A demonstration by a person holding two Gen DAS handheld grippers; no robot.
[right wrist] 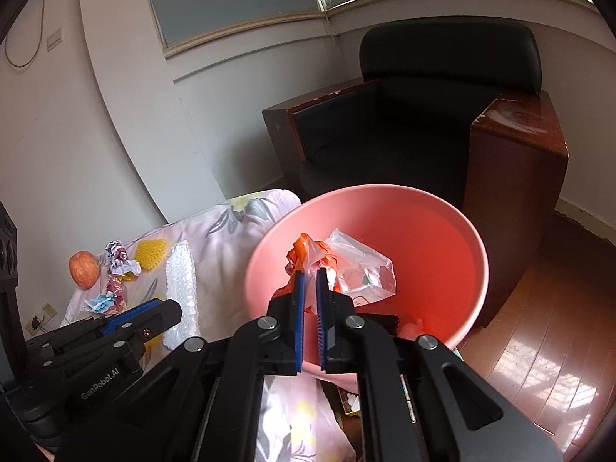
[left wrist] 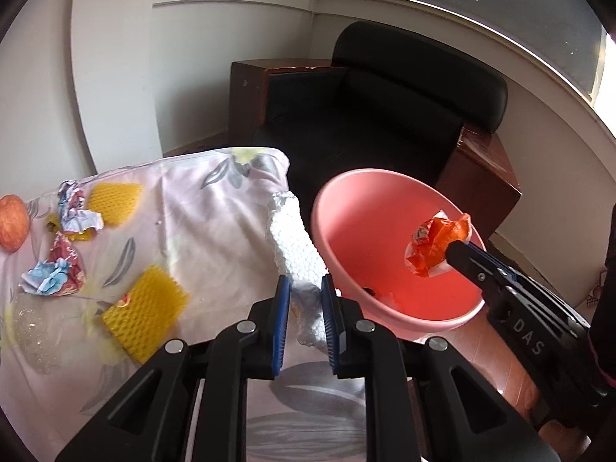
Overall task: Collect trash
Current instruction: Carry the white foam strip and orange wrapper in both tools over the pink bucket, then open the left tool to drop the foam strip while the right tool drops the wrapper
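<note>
Left hand-held gripper [left wrist: 304, 300]: black frame, ribbed blue pads, clenched on a white foam strip [left wrist: 294, 242]. The strip is beaded in texture, long and bent; its lower end is hidden behind the pads.

Right hand-held gripper [right wrist: 310, 273]: same build, pads pressed nearly together on a crumpled orange and white plastic wrapper [right wrist: 304, 254], held over the bin's mouth.

Pink bin [left wrist: 338, 208]: smooth plastic, round, wide-rimmed, standing just beside the table's edge. Inside lies a clear plastic bag [right wrist: 362, 265], wrinkled; darker scraps at the bottom are too small to make out.

Table [left wrist: 200, 223]: covered with pale pink cloth printed with grey and yellow flowers, creased. On it:
- two yellow foam nets [left wrist: 146, 313], mesh-textured, one bearing a small sticker;
- crumpled printed wrappers [left wrist: 77, 211] in red, blue and white;
- a clear bubbled piece [left wrist: 34, 331] at the near left, hard to make out;
- a red-orange apple [left wrist: 13, 227], cut off by the frame's edge.

Beyond: black padded armchair [right wrist: 442, 88] with dark wooden sides, against pale walls.
</note>
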